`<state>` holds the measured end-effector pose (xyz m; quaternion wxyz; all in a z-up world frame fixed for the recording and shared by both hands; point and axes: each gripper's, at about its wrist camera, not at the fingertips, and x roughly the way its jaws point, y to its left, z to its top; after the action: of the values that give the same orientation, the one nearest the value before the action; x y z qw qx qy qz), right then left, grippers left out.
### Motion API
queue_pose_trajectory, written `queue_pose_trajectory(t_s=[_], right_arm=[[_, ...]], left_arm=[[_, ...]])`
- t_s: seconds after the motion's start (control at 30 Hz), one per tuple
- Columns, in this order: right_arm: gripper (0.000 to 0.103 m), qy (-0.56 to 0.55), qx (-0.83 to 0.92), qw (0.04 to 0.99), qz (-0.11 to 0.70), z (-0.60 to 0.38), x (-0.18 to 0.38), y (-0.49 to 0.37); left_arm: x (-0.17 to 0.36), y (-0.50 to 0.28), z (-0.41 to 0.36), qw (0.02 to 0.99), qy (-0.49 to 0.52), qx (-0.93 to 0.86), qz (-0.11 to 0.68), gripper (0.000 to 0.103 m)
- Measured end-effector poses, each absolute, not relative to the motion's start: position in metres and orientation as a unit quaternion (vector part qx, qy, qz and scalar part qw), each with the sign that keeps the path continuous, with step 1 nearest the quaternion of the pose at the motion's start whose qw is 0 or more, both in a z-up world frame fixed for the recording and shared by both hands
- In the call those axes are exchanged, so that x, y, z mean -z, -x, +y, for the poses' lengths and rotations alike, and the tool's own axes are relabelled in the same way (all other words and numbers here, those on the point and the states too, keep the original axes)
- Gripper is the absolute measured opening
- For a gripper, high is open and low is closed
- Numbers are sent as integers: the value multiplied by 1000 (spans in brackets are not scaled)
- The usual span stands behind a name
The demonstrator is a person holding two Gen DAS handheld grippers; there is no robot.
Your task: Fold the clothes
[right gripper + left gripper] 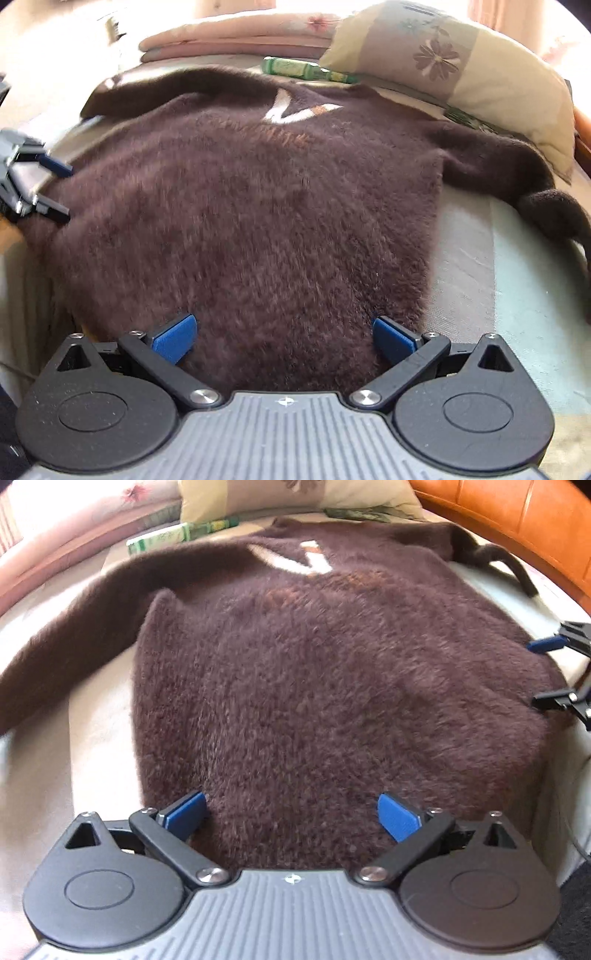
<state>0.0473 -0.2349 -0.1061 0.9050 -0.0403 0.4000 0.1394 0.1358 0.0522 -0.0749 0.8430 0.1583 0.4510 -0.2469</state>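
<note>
Brown fuzzy sweater point(332, 701) lies spread flat on the bed point(92, 746), front up, white V-neck trim point(295, 559) at the far end near the pillow point(295, 498). One sleeve point(74, 627) stretches out on the left side, the other sleeve point(535, 192) trails off to the right, cuff curled near the bed edge.

Left gripper point(291, 816) sits at the sweater's near hem, jaws spread wide, blue pads point(184, 812) resting on or just above the knit; contact unclear. Nothing clamped.

Right gripper point(284, 336) also at the near hem, toward the sweater's right side, jaws equally wide apart, nothing held. In the left wrist view it shows at the frame's right edge beside the sweater's side seam.

Green patterned tube-like object point(306, 70) lies between collar and pillow. Folded pink bedding point(236, 37) is stacked behind it. Orange leather headboard point(517, 524) curves along the far right.

Both views slightly motion-blurred.
</note>
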Motion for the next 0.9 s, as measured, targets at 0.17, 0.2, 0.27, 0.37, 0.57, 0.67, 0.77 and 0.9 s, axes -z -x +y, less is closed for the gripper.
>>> queue_pose_trajectory(t_s=[0.17, 0.2, 0.27, 0.37, 0.57, 0.67, 0.77, 0.9], right_arm=[[103, 49, -136, 910, 389, -203, 116, -69], [103, 54, -134, 909, 390, -197, 120, -74], [103, 60, -129, 910, 389, -189, 126, -78], [103, 50, -122, 911, 390, -199, 125, -64], [103, 37, -96, 914, 393, -214, 125, -34], [103, 32, -79, 919, 385, -211, 126, -33], [103, 28, -68, 919, 387, -209, 126, -35], [103, 29, -64, 917, 392, -209, 124, -32]], left_arm=[[62, -156, 24, 862, -148, 266, 406, 99], [66, -160, 18, 862, -148, 264, 407, 99], [74, -167, 6, 861, -148, 259, 412, 99], [95, -167, 7, 853, -135, 236, 444, 101], [93, -140, 26, 871, -94, 207, 435, 102], [92, -132, 26, 873, -96, 187, 440, 102], [91, -133, 22, 872, -90, 165, 452, 102], [91, -125, 22, 870, -84, 145, 463, 102]])
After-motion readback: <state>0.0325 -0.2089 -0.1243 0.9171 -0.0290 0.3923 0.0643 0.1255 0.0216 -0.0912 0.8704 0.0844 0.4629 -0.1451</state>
